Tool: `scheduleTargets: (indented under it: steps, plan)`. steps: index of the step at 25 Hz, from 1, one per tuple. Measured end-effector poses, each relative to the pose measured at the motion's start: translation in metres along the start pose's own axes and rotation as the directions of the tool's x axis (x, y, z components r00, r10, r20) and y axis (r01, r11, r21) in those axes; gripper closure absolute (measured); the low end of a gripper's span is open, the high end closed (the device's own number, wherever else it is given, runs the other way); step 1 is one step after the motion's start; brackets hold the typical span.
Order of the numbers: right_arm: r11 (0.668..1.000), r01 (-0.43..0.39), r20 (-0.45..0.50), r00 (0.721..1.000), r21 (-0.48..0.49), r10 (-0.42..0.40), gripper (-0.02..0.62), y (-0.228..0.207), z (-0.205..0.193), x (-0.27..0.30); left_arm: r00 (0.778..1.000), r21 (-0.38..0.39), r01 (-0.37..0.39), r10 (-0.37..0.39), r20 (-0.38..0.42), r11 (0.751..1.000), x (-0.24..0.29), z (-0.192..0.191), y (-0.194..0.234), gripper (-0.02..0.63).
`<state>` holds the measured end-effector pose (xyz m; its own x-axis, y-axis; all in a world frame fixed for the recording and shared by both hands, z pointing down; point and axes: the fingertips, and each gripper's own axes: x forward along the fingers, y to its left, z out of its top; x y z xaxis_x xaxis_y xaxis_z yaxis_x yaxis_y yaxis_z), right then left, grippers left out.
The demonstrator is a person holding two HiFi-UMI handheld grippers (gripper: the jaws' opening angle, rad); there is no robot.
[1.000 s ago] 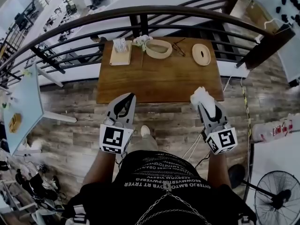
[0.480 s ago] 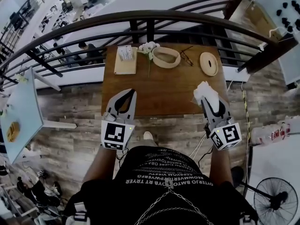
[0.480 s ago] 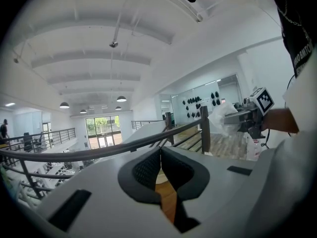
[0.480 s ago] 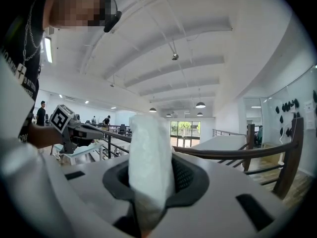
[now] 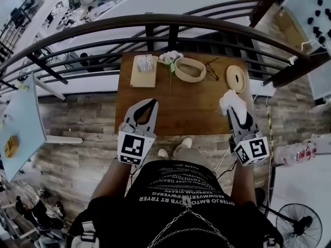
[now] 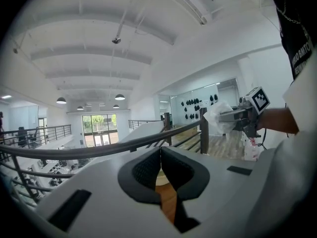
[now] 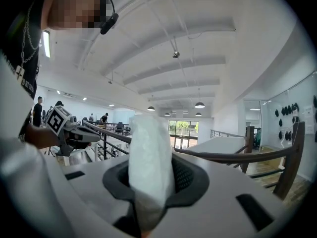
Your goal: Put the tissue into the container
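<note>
tissue (image 5: 231,99) between right gripper (image 5: 236,112) fingers — left gripper (image 5: 152,103) closed, empty

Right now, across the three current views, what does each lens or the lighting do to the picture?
Head view: the railing bows into an arc, likely lens distortion. Left gripper view: black corners; bright ceiling lamps. Right gripper view: the tissue, close to the lens, looks soft; black corners too.

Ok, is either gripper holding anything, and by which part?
The right gripper pinches the tissue by its lower part, and the rest sticks out ahead. The left gripper is shut and empty.
</note>
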<state>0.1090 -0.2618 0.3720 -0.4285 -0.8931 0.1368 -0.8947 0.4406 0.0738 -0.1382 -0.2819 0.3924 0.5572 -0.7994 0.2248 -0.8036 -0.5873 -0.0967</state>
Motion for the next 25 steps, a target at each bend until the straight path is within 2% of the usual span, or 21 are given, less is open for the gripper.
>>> scheduleTargets:
  steps: [8,13,18,25]
  plan:
    - [1.000,-0.013,-0.023,1.000,-0.002,0.013,0.477,-0.024,-0.010,0.049,0.998,-0.030,-0.058,0.057,-0.018,0.998,0.022,-0.011,0.039,0.577]
    - [0.999,-0.032,-0.044,0.999,0.020,0.032,0.477,-0.048,-0.026,0.096,0.996,-0.019,-0.078,0.077,-0.034,0.997,0.051,-0.006,0.058,0.577]
    - [0.997,-0.066,-0.109,0.992,0.030,0.069,0.478,-0.078,-0.055,0.149,0.995,-0.012,-0.089,0.088,-0.038,0.996,0.089,0.005,0.071,0.577]
    - [0.989,-0.125,-0.211,0.968,0.073,0.138,0.479,-0.115,-0.111,0.224,0.991,-0.034,-0.099,0.095,-0.096,0.995,0.143,-0.005,0.078,0.577]
